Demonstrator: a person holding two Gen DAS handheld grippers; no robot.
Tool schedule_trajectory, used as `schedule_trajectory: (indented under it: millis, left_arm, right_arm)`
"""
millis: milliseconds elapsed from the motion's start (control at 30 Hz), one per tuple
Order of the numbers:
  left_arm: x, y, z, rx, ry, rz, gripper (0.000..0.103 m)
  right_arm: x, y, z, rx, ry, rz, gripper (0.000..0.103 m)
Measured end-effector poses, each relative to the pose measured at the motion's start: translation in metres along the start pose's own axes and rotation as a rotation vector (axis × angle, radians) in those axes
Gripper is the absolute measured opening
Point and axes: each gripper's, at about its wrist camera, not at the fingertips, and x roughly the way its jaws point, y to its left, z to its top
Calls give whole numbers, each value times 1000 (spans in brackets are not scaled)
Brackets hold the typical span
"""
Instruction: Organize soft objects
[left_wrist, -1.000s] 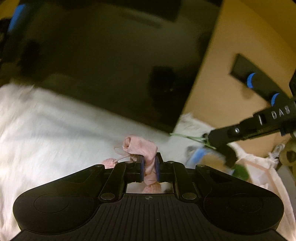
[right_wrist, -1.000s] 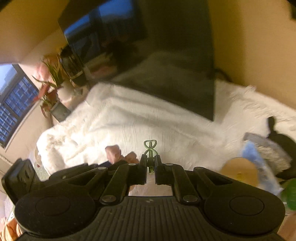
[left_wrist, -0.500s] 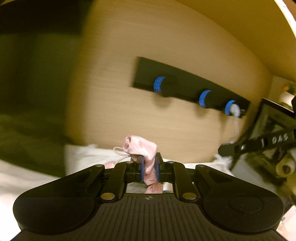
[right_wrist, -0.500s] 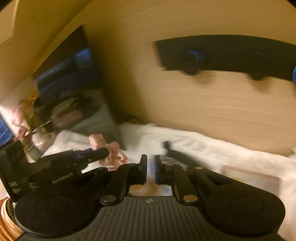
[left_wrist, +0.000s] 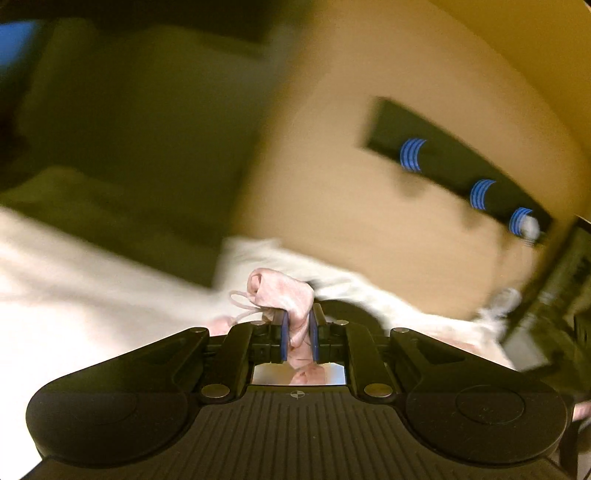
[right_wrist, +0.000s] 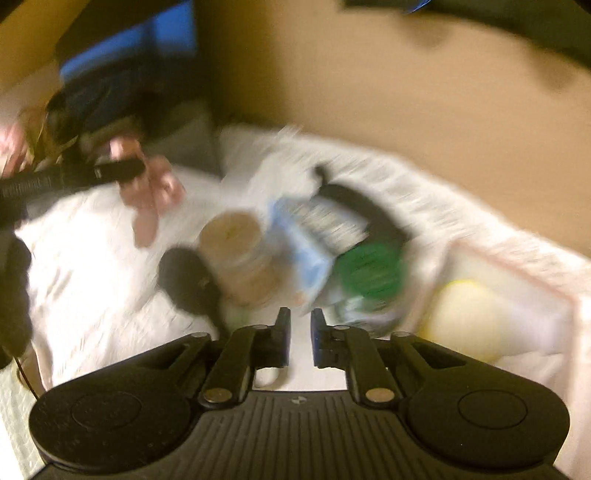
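The right gripper (right_wrist: 299, 326), its empty jaws just cracked open, points at the soft blue-white cloth bundle (right_wrist: 314, 236) lying just ahead of its fingertips, while the left gripper (left_wrist: 298, 325) stays clamped on the crumpled pink fabric piece (left_wrist: 284, 293).

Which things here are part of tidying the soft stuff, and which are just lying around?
Part of the job:
- pink cloth, pinched in the left tongs
- right tongs, slightly apart with nothing between them, jaws just opening
- blurry pile on the white blanket: blue-and-white bundle, green thing

Just lying about:
- black wall rack with blue-ringed pegs
- tan round thing, too blurred to name
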Motion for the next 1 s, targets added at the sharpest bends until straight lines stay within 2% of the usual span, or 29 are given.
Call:
schedule_trajectory:
  millis: [67, 133, 167, 233, 367, 433, 533, 633, 733, 867, 933, 967, 1000]
  left_arm:
    - [-4, 30, -9, -51, 4, 52, 14]
    - [-9, 57, -16, -87, 9, 101, 14]
    - [-8, 70, -21, -106, 15, 123, 14]
    - [-3, 95, -29, -148, 37, 145, 14]
    - [14, 126, -41, -186, 79, 145, 14]
    - [25, 131, -47, -191, 102, 139, 14]
    - [36, 139, -54, -185, 132, 126, 15]
    - [40, 143, -56, -181, 138, 126, 17]
    - [45, 149, -60, -202, 151, 125, 18]
    - [45, 152, -61, -210, 145, 107, 18]
    - [47, 152, -61, -215, 142, 106, 18]
    - [47, 152, -61, -215, 138, 107, 18]
    - [46, 152, -61, -215, 136, 109, 18]
  right_arm:
    - [34, 18, -1, -9, 43, 26, 15]
    - [65, 32, -3, -22, 67, 26, 26]
    - [79, 38, -5, -32, 71, 17, 35]
    - [104, 48, -9, -45, 78, -4, 43]
    - [140, 59, -17, -76, 98, -54, 45]
    - [139, 68, -19, -85, 97, -50, 48]
    - [125, 77, -18, -80, 112, 70, 48]
    - [106, 80, -18, -95, 32, 22, 48]
    - [99, 70, -20, -61, -28, -89, 48]
    - [95, 78, -20, -63, -41, -31, 49]
    - [96, 98, -16, -114, -71, -9, 59]
    - [100, 106, -14, -126, -85, -16, 70]
    - [107, 113, -12, -131, -99, -33, 74]
